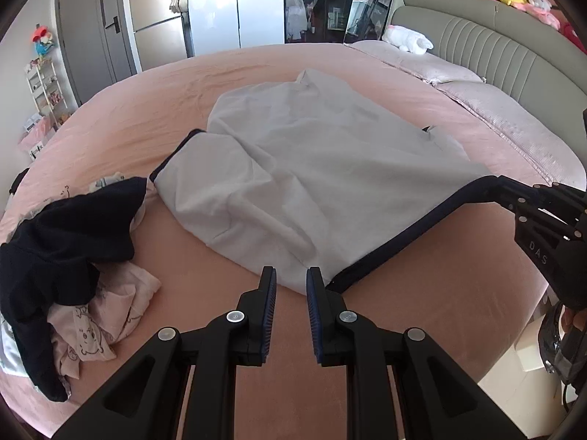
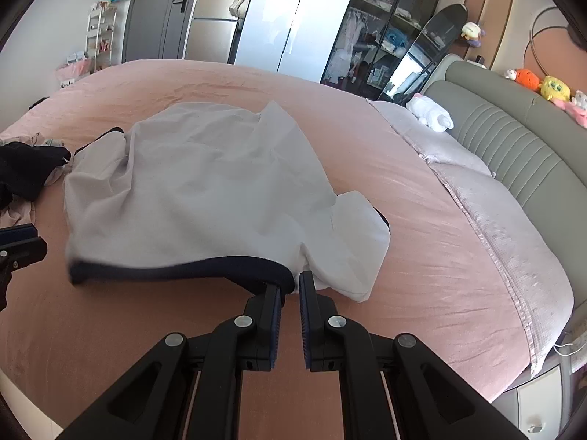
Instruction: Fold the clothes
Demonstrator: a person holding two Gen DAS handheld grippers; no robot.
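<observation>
A white shirt [image 1: 312, 168] with a dark navy hem [image 1: 403, 234] lies spread on the pink bed [image 1: 422, 311]. In the left wrist view, my left gripper [image 1: 291, 278] is open just short of the shirt's near edge, with the hem's left end beside its right finger. Nothing sits between its pads. My right gripper [image 2: 291, 286] is shut on the hem's right corner [image 2: 286, 278] and holds it slightly off the sheet; the right gripper [image 1: 502, 187] also shows with the hem stretched toward it. The left gripper [image 2: 18, 242] appears at the right wrist view's left edge.
A heap of dark and pale pink clothes [image 1: 66, 256] lies at the left of the bed. Lilac pillows [image 2: 495, 227] and a grey headboard [image 2: 513, 146] line the right side, with a white plush toy [image 2: 433, 115]. The bed's edge [image 1: 513, 348] drops off at the near right.
</observation>
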